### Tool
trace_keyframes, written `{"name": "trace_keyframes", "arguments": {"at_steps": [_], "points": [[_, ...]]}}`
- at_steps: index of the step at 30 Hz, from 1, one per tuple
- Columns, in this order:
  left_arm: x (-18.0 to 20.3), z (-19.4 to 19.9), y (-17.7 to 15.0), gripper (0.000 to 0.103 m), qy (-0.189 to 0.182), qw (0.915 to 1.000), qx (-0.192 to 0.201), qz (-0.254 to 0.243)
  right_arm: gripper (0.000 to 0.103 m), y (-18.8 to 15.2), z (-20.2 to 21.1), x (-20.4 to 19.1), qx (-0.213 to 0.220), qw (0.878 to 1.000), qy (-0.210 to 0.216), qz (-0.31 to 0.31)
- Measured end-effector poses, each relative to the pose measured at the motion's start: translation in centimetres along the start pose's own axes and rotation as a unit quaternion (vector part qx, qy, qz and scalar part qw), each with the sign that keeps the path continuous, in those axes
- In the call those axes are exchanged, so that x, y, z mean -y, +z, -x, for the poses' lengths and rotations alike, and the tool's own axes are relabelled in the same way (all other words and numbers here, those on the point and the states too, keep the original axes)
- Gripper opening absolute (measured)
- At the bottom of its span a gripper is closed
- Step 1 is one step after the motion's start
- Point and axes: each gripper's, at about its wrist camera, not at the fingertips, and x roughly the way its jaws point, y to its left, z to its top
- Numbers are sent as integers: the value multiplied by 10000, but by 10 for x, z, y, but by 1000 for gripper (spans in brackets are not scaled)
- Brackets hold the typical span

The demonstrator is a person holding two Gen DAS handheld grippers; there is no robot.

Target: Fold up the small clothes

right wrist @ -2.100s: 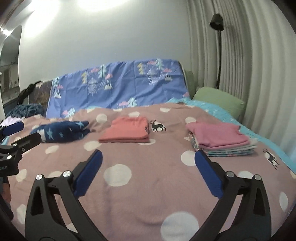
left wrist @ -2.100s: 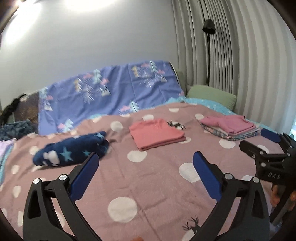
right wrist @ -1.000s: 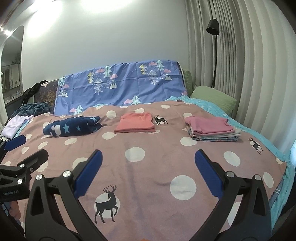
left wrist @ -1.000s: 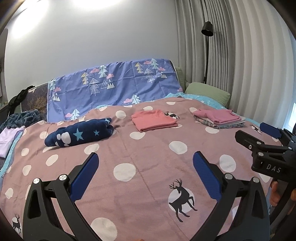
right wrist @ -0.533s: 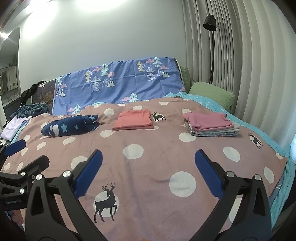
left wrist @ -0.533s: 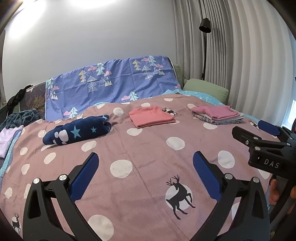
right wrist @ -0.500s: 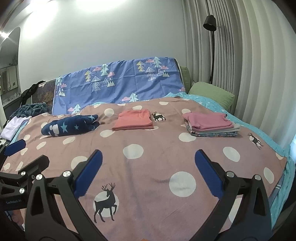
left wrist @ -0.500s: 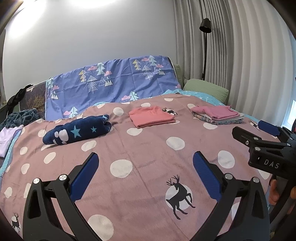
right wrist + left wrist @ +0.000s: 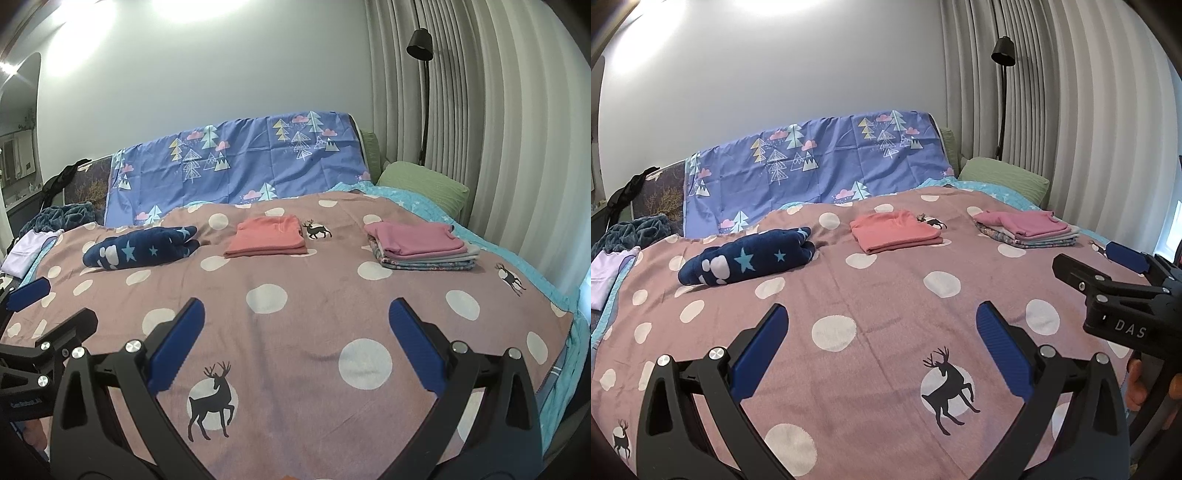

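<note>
A folded coral shirt (image 9: 895, 234) (image 9: 269, 236) lies mid-bed on the pink dotted blanket (image 9: 886, 306) (image 9: 314, 295). A stack of folded clothes with a pink top (image 9: 1028, 230) (image 9: 421, 245) sits to its right. A rolled navy star garment (image 9: 750, 260) (image 9: 142, 249) lies to its left. My left gripper (image 9: 881, 345) is open and empty, held above the near blanket. My right gripper (image 9: 295, 341) is open and empty too, also seen in the left wrist view (image 9: 1108, 273). The left gripper shows at the left edge of the right wrist view (image 9: 48, 317).
A blue tree-print sheet (image 9: 820, 170) drapes the headboard. A green pillow (image 9: 421, 184) and a floor lamp (image 9: 421, 74) stand by the curtains at the right. A lilac garment (image 9: 27, 249) and dark teal fabric (image 9: 635, 232) lie at the left bed edge.
Both grippers have pulled back from the clothes over the last two seconds, so more of the near blanket shows. In the last half second almost nothing moved. Both stay open.
</note>
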Motion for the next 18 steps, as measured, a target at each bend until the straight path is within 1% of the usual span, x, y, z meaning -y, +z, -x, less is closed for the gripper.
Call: {"name": "trace_keyframes", "arguments": {"at_steps": [18], "points": [[1, -1, -3, 102, 5, 10000, -47, -17, 101, -2, -3, 1, -16, 10000, -29, 24]]}}
